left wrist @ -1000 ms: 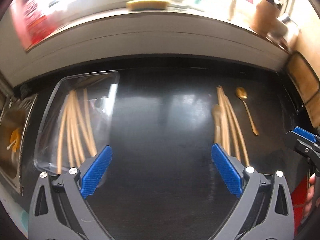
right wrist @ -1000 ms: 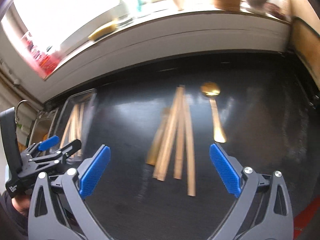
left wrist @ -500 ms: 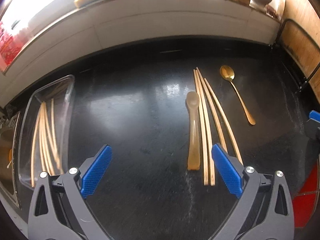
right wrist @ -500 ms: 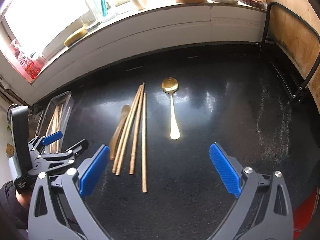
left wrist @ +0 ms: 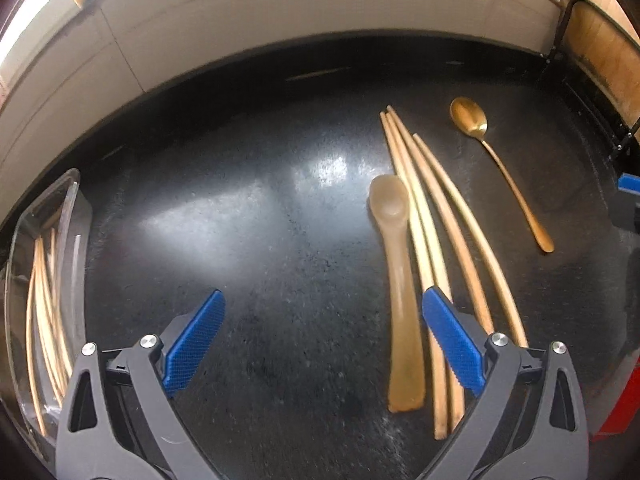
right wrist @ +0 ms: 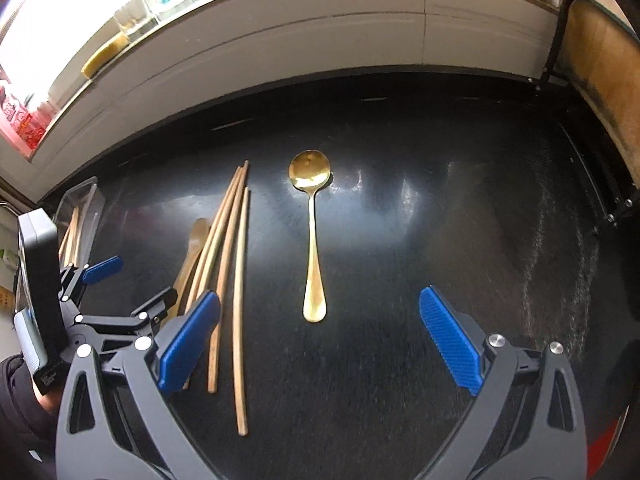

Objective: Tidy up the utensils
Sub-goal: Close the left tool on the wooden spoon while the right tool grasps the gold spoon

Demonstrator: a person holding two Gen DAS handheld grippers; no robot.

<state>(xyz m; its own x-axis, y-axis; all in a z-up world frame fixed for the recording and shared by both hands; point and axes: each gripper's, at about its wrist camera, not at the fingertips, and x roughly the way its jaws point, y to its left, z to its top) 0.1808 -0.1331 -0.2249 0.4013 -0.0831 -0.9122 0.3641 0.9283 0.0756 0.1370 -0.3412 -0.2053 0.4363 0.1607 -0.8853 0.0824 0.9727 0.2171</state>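
In the left wrist view we find a dark speckled counter (left wrist: pixel 248 240) under a white tiled ledge (left wrist: pixel 280 12), with a clear tray (left wrist: pixel 74 216) of chopsticks at the left edge. Since half a second ago the utensils loom larger and nearer. The left gripper (left wrist: pixel 320 344) stands spread and empty; the pale spoon (left wrist: pixel 396 280) and loose chopsticks (left wrist: pixel 452 232) lie by its right finger, the gold spoon (left wrist: pixel 500 164) at upper right. In the right wrist view the same counter (right wrist: pixel 440 220) meets a bright sill. The right gripper (right wrist: pixel 316 348) is released, the gold spoon (right wrist: pixel 312 232) centred between its fingers, having drawn closer; chopsticks (right wrist: pixel 228 256) pass its left finger.
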